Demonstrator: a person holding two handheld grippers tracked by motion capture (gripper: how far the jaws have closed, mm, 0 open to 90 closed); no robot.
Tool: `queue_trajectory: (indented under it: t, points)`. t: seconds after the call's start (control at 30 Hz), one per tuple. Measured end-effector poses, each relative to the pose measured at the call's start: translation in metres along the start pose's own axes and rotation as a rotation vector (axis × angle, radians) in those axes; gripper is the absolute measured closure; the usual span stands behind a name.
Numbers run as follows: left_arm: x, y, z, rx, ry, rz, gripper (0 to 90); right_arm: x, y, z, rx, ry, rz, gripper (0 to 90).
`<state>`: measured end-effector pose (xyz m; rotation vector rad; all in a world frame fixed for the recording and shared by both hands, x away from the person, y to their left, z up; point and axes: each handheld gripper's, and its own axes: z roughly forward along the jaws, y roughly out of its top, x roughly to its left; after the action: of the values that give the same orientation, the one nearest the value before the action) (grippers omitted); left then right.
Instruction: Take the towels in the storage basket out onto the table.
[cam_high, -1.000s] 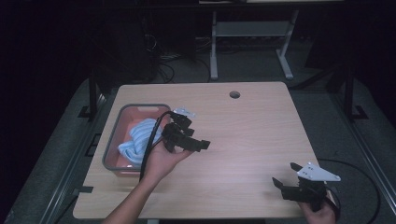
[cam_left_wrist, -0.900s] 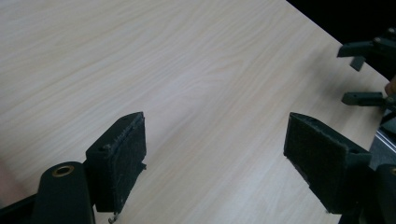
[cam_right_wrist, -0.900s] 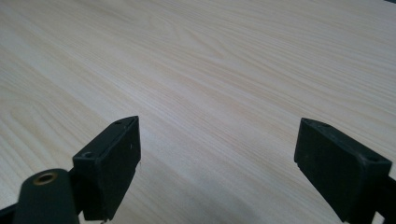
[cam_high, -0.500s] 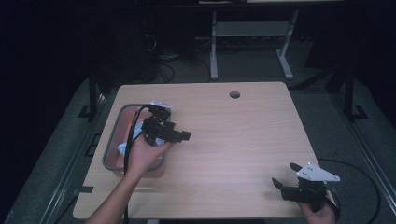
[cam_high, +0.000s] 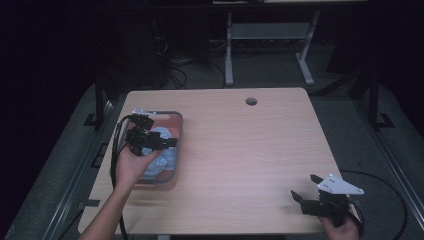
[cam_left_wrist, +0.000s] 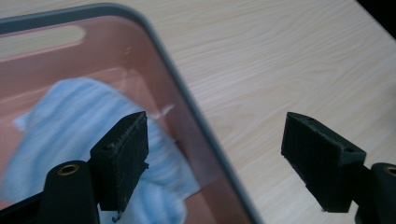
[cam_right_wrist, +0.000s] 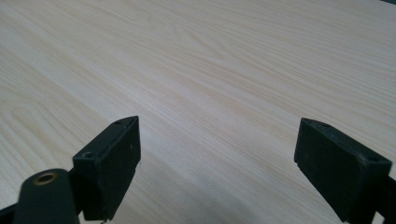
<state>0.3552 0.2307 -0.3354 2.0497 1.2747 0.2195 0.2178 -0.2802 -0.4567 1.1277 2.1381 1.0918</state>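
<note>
Right now the left gripper (cam_high: 167, 142) hangs over the near right part of a reddish bin (cam_high: 176, 150) that sits at the left side of the table (cam_high: 250, 150), and its jaws stand wide apart with nothing between them. In the left gripper view the gripper (cam_left_wrist: 215, 149) straddles the bin's grey rim (cam_left_wrist: 196, 126), one jaw above the cloth (cam_left_wrist: 60, 126) and the other above bare wood. The cloth, pale blue and ribbed, lies crumpled on the floor of the bin (cam_left_wrist: 42, 60), and in the high view it (cam_high: 162, 152) shows as a light heap partly under the hand. It looks soft and light, the sort of thing that will sag and trail rather than keep any shape, so it should neither slip nor break. I would take it at a raised fold near the middle of the heap, pinching a good bunch so it lifts clear of the wall instead of dragging over the rim. The right gripper (cam_high: 307, 192) waits at the near right corner of the table, well apart from the bin, its jaws also spread open over plain wood (cam_right_wrist: 210, 93) and holding nothing.
</note>
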Motion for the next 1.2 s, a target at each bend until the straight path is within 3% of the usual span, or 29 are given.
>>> queue_trajectory:
  t: [0.17, 0.3, 0.4, 0.63, 0.9, 1.0, 1.17, 1.2]
  points:
    - [0.012, -0.005, -0.005, -0.010, 0.032, -0.027, 22.7, 0.001, 0.000, -0.001, 0.001, -0.002, -0.003, 14.1]
    - [0.025, -0.012, -0.005, 0.009, 0.060, -0.058, 22.8, 0.000, 0.000, 0.000, -0.002, -0.003, 0.003, 14.1]
    - [0.037, -0.018, -0.002, 0.040, 0.083, -0.094, 22.8, 0.000, 0.000, 0.001, 0.003, 0.000, -0.020, 14.1]
    - [0.048, -0.026, 0.006, 0.081, 0.138, -0.144, 24.7, 0.000, 0.000, 0.000, -0.001, -0.001, -0.005, 14.1]
    - [0.050, -0.027, 0.017, 0.148, 0.139, -0.155, 26.1, 0.000, 0.001, -0.001, -0.003, -0.003, -0.015, 14.1]
    - [0.051, -0.028, 0.026, 0.221, 0.162, -0.138, 28.2, 0.000, 0.000, -0.001, -0.002, -0.002, -0.007, 14.1]
    - [0.054, -0.029, 0.032, 0.263, 0.179, -0.138, 33.8, 0.000, 0.000, -0.002, -0.004, 0.001, -0.012, 14.1]
    - [0.052, -0.028, 0.037, 0.299, 0.193, -0.124, 39.0, 0.000, 0.000, -0.002, -0.004, 0.000, -0.013, 14.1]
